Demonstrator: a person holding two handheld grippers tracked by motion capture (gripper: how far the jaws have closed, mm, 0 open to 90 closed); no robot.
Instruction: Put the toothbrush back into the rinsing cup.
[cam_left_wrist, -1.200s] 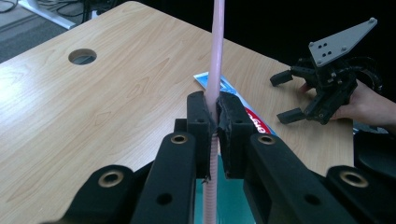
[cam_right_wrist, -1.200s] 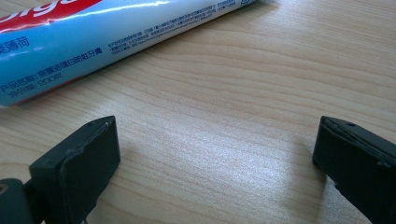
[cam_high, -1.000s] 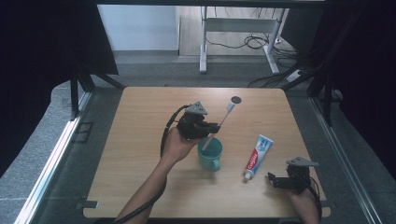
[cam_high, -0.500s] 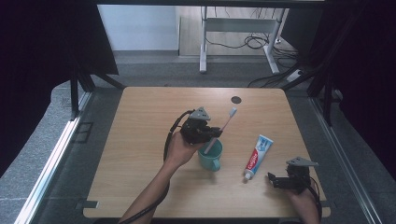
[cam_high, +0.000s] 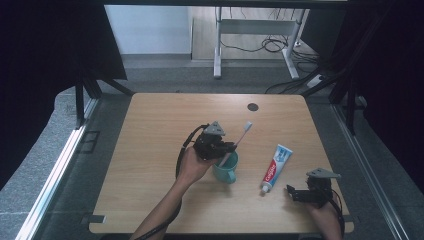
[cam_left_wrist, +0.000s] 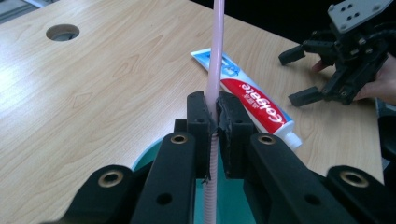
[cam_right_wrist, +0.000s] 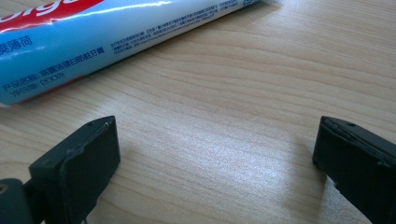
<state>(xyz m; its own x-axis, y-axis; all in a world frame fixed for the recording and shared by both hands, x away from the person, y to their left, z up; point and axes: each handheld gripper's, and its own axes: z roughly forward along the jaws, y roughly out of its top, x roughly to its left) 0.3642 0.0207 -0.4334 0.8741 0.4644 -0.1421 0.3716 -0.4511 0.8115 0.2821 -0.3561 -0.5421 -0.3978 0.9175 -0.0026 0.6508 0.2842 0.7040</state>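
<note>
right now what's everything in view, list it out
toothbrush: one, pink handle with a white head, clamped in the left tool, lower end inside the cup
cup: one, teal with a handle, middle of the table
toothpaste tube: one, blue, white and red, lying flat to the right of the cup
table: one, light wood, with a round hole near its far edge
desk frame and cables: grey and black, on the floor beyond the table
left tool: black, shut on the toothbrush above the cup
right tool: black, open, low over bare wood near the tube

toothbrush (cam_high: 239, 138) in cup (cam_high: 226, 168), toothpaste (cam_high: 273, 169) right
</note>
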